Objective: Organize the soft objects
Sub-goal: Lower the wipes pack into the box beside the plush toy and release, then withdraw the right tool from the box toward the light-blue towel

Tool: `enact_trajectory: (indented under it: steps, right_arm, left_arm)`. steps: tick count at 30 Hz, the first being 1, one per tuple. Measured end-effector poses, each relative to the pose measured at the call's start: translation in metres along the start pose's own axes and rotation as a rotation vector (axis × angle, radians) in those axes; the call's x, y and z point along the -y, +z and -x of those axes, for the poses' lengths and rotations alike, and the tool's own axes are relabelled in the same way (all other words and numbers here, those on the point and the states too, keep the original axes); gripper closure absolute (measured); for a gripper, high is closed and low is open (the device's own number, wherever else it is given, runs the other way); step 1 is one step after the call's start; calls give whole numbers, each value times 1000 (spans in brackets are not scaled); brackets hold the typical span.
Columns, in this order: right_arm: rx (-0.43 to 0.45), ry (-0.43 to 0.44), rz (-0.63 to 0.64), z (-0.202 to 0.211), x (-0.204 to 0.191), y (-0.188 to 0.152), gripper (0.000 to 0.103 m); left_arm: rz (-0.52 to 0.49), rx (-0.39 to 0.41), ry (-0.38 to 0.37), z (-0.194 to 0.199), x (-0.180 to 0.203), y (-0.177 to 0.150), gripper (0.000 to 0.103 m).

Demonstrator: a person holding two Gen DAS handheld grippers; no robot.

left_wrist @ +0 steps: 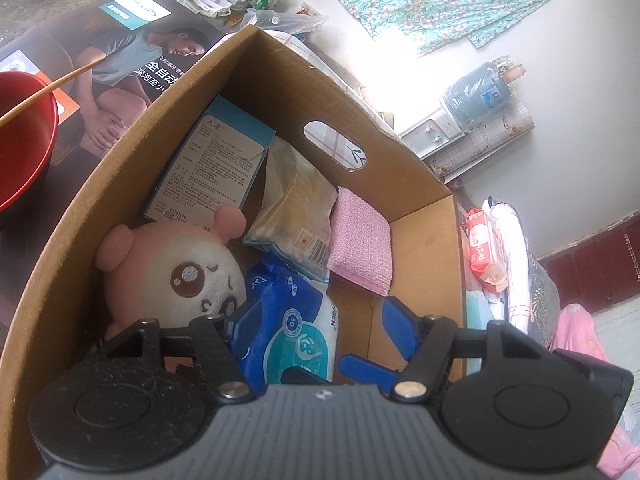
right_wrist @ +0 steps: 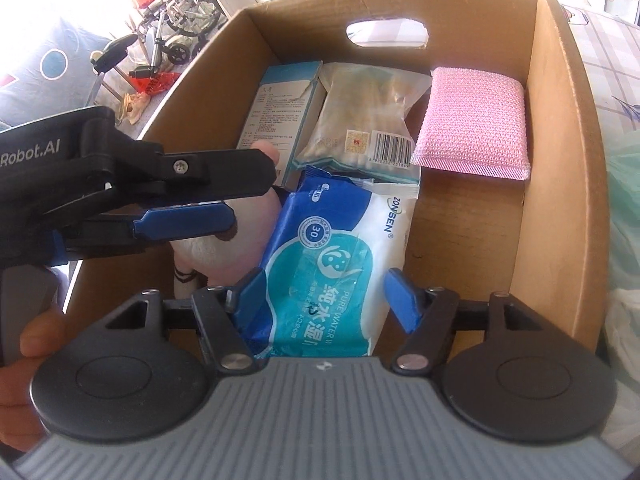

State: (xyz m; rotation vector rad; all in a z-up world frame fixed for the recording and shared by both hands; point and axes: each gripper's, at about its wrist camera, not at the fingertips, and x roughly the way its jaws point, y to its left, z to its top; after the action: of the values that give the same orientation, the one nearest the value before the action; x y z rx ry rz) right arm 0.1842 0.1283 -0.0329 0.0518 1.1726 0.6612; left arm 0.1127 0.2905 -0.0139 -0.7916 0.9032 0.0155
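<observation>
A cardboard box holds a pink-eared plush panda, a blue wet-wipes pack, a cotton-swab bag, a pink sponge and a blue carton. My left gripper is open above the wipes pack and beside the panda; it also shows from the side in the right wrist view. My right gripper is open, its fingers on either side of the wipes pack's near end.
A red basin and a printed Philips box lie left of the cardboard box. A red wipes pack and folded fabrics lie to its right. A wheelchair stands beyond the box.
</observation>
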Motion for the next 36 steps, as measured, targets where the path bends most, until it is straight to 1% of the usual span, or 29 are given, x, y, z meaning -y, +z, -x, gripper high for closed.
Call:
enact_trajectory:
  steps: [3, 6, 11, 13, 15, 19, 25, 28, 32, 36]
  right_arm:
    - [68, 23, 1, 16, -2, -7, 32]
    - [134, 50, -11, 32, -1, -14, 32]
    - [256, 123, -51, 67, 7, -29, 32]
    - [302, 114, -68, 82, 11, -36, 32]
    - [346, 123, -86, 96, 17, -43, 32]
    - [428, 112, -138, 126, 38, -59, 32]
    - [519, 34, -206, 167, 82, -87, 32]
    - [561, -49, -228, 188, 112, -102, 32]
    - [608, -200, -244, 219, 160, -121, 32]
    - [629, -334, -254, 248, 213, -137, 32]
  left_arm:
    - [-11, 18, -13, 6, 5, -1, 33]
    - [-20, 25, -29, 12, 11, -4, 33]
    - [-70, 40, -55, 20, 27, -13, 33]
    - [-95, 43, -62, 22, 36, -17, 33]
    - [-123, 46, -74, 22, 48, -23, 33]
    - [-169, 40, -97, 20, 69, -33, 31]
    - [-257, 15, -121, 6, 108, -54, 29]
    - [-300, -2, -128, -7, 131, -66, 29]
    - [-355, -44, -139, -29, 164, -81, 29]
    - [-413, -101, -137, -61, 211, -93, 29]
